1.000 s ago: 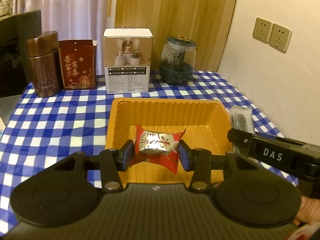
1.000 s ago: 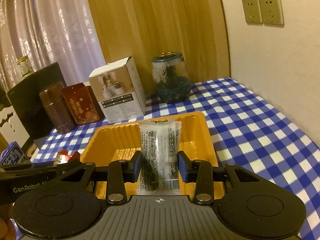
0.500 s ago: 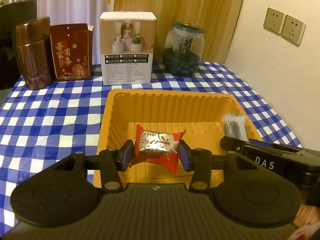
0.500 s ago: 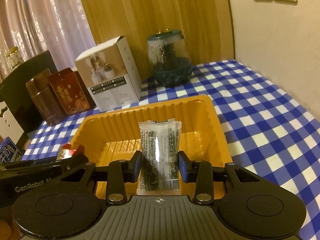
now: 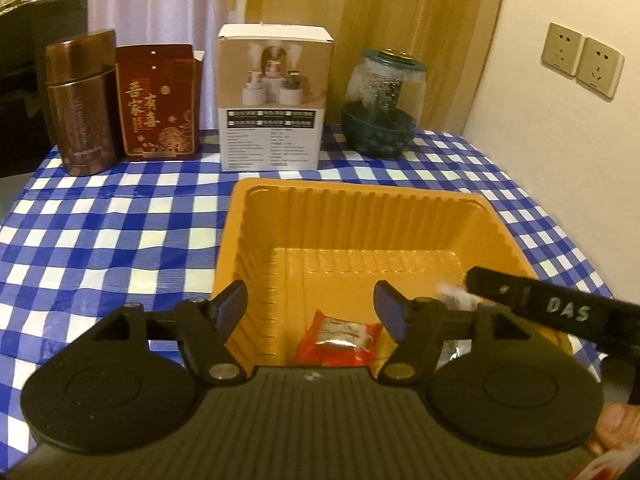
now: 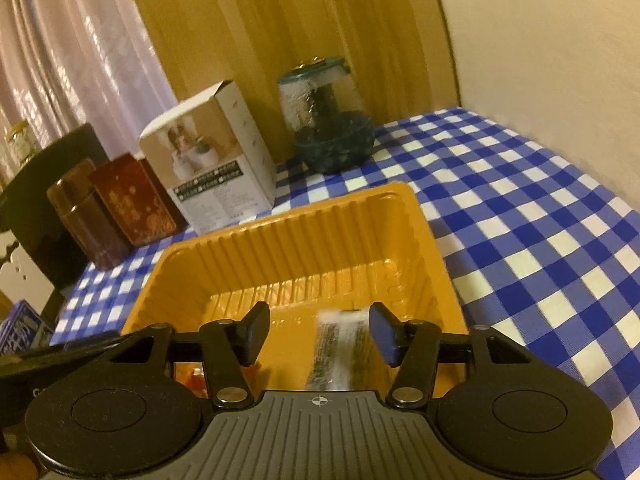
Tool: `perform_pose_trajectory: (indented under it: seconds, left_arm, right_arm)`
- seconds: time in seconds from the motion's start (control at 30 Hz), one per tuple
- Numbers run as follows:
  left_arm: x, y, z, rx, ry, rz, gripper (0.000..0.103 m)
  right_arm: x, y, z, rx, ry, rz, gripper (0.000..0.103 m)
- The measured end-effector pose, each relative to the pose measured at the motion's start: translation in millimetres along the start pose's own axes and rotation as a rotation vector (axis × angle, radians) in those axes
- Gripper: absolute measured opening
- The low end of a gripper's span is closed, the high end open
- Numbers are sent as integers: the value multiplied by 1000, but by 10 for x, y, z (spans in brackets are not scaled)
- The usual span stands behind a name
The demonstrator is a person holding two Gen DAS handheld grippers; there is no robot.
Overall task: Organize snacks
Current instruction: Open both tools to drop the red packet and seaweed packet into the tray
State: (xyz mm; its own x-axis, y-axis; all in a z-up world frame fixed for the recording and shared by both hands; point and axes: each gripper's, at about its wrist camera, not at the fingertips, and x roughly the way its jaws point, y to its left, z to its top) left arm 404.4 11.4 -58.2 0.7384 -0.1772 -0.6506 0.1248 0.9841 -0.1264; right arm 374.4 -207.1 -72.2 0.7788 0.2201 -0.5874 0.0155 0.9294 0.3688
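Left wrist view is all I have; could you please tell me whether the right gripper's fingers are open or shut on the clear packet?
Observer: Open. The right gripper has its fingers spread wide.
Operator: Where is the packet, then?
Observer: The clear packet shows blurred between the fingers, over the orange tray, nearer the right finger.
Operator: Is there anything off the table's left side?
Observer: A blue patterned box sits low, beyond that edge.

Brown tin (image 5: pixel 80 104), white box (image 5: pixel 274 98), glass jar (image 5: pixel 382 104).
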Motion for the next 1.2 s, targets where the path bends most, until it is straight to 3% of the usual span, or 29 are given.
perform_pose_trajectory:
  seconds: [0.53,1.2]
  left_arm:
    - [-200,-13,-17,9,-35,15,67]
    - [-949,-129,-392,-5,-75,15,70]
  right_arm:
    - [-258,11,44,-65,-95,-36,62]
    - [-928,-48,-225,-93,-95,-56,65]
